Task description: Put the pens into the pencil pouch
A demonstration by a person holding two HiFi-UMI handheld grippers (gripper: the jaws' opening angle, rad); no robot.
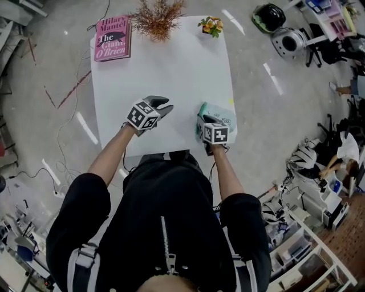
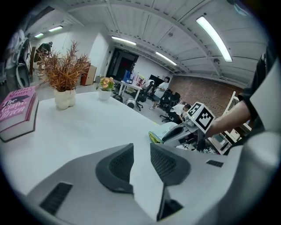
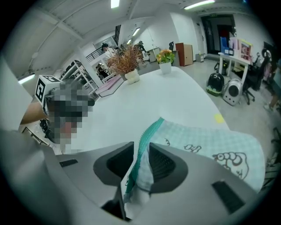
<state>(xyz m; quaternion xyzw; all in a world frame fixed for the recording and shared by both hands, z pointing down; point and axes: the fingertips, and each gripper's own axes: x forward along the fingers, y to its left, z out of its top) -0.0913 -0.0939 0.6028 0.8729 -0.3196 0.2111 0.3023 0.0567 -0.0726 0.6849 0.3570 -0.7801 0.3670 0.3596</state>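
A mint-green checked pencil pouch point(image 1: 226, 117) point(image 3: 206, 145) lies near the front right edge of the white table point(image 1: 171, 68). My right gripper point(image 1: 209, 120) point(image 3: 141, 160) sits at the pouch's left end. The teal zipper edge point(image 3: 147, 136) stands up between its jaws, which are apart; a gap shows beside the left pad. My left gripper point(image 1: 165, 106) point(image 2: 141, 160) is open and empty, held over bare tabletop left of the pouch point(image 2: 166, 129). No pen shows in any view.
A pink book point(image 1: 113, 38) point(image 2: 15, 112) lies at the table's far left corner, next to a dried plant in a white pot point(image 1: 158, 17) point(image 2: 65, 77). A small flower pot point(image 1: 211, 25) stands at the far right. Chairs and equipment crowd the floor to the right.
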